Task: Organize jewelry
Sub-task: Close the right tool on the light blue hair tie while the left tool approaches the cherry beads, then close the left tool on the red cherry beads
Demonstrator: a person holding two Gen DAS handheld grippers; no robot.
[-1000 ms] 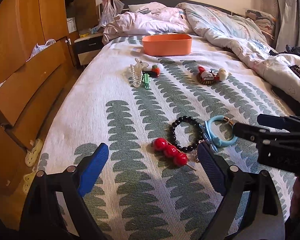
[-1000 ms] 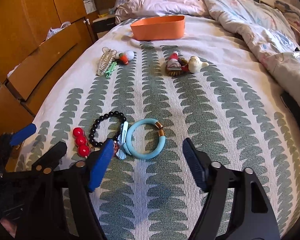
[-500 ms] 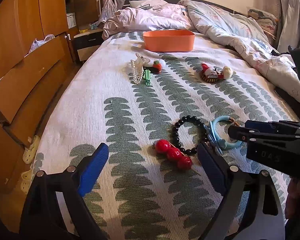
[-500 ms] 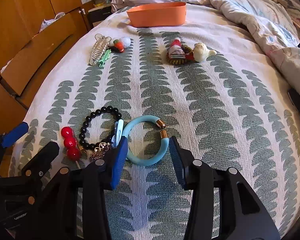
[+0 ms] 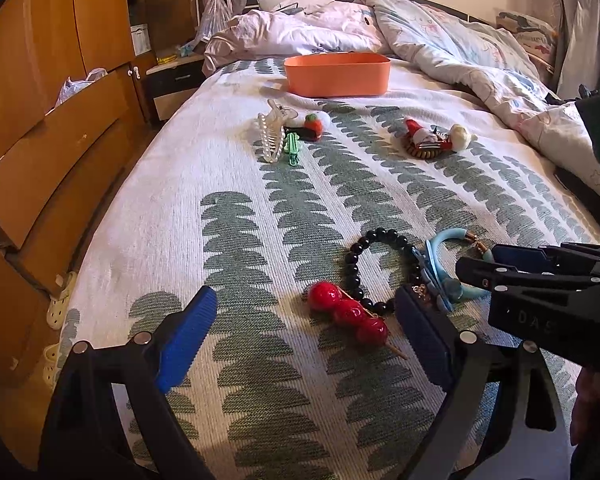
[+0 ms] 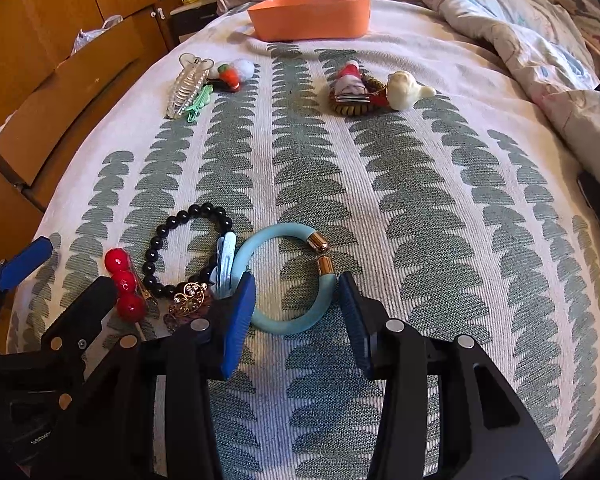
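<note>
A light blue bangle [image 6: 278, 280] with gold end caps lies on the bed cover. My right gripper [image 6: 298, 312] is open, and its jaws straddle the bangle's near arc without touching it. Left of the bangle lie a blue clip [image 6: 225, 258], a black bead bracelet [image 6: 180, 248], a gold brooch [image 6: 190, 296] and a red ball hairpin [image 6: 124, 282]. My left gripper [image 5: 304, 330] is open and empty, with the red hairpin [image 5: 348, 314] between its fingers. The orange box [image 5: 337, 73] stands at the far end of the bed.
A pearl claw clip [image 5: 270, 136], a green clip [image 5: 292, 148] and a strawberry pompom tie [image 5: 314, 123] lie mid-bed. A Santa clip on a brown coil [image 5: 424, 142] and a cream bird [image 5: 460, 136] lie to the right. Wooden wardrobe panels [image 5: 48, 152] stand left, a crumpled duvet [image 5: 480, 64] right.
My right gripper has moved down and forward over the blue bangle, and its jaws have narrowed around it. The left gripper has barely moved.
</note>
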